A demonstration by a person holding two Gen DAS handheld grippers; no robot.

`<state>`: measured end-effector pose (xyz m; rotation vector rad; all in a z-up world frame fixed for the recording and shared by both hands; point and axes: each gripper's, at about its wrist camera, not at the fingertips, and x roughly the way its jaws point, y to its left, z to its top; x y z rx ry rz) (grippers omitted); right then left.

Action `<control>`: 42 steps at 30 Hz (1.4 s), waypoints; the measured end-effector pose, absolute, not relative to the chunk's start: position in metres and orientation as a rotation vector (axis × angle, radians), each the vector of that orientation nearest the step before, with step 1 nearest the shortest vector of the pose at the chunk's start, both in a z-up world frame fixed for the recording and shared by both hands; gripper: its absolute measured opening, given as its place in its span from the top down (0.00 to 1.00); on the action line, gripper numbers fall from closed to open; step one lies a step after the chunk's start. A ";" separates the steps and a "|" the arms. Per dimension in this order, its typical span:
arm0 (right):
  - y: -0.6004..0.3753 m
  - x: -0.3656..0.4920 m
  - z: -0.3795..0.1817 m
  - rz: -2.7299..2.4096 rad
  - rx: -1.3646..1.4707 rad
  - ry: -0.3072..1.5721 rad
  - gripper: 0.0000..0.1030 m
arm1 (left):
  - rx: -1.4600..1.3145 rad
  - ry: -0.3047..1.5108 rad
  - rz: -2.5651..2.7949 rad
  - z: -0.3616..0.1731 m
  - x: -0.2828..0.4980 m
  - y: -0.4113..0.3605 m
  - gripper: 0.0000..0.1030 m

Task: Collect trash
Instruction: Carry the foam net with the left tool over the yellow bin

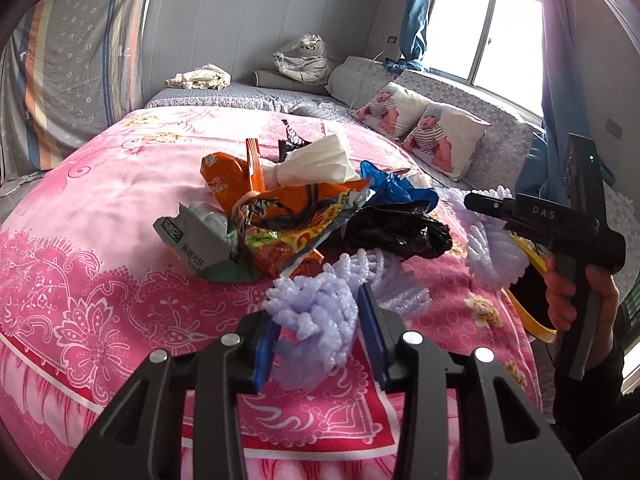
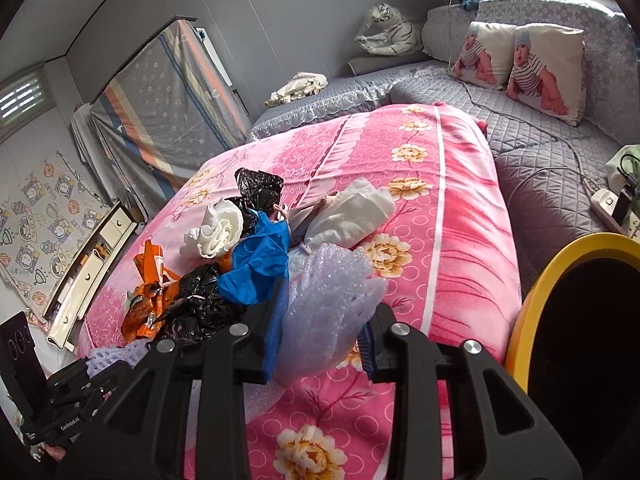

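Observation:
A trash pile lies on the pink floral quilt [image 1: 100, 208]: orange snack wrappers [image 1: 288, 220], a grey-green packet [image 1: 200, 248], white tissue [image 1: 316, 160], a blue bag [image 1: 396, 188], a black bag [image 1: 400, 234]. My left gripper [image 1: 320, 336] has its blue pads on either side of a lilac foam net [image 1: 316, 312], closed on it. My right gripper [image 2: 324, 340] is closed on a second lilac foam net [image 2: 332, 296]; it also shows in the left wrist view [image 1: 496, 256]. In the right wrist view the blue bag [image 2: 260, 264], black bag [image 2: 204, 300] and tissue [image 2: 216, 232] lie just beyond.
A yellow-rimmed bin [image 2: 532, 304] stands at the right edge of the bed. Baby-print pillows [image 2: 544, 68] and a wrapped toy tiger [image 2: 392, 32] sit on the grey sofa [image 2: 540, 152]. A power strip [image 2: 608, 204] lies on the sofa. A white drawer unit [image 2: 92, 264] is at left.

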<state>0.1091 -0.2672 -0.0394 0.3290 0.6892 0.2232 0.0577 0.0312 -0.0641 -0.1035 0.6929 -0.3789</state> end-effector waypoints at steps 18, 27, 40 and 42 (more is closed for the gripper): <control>-0.331 0.084 -0.015 -0.016 0.375 0.620 0.71 | -0.055 0.616 -0.522 -0.019 0.042 -0.008 0.65; -0.397 0.056 -0.002 -0.200 0.442 0.527 0.71 | 0.014 0.629 -0.624 -0.010 0.059 -0.059 0.65; -0.470 0.016 0.004 -0.650 0.336 0.444 0.69 | 0.122 0.642 -0.853 -0.016 0.076 -0.165 0.65; -0.478 0.014 0.000 -0.712 0.308 0.448 0.68 | 0.142 0.656 -0.876 -0.021 0.078 -0.180 0.65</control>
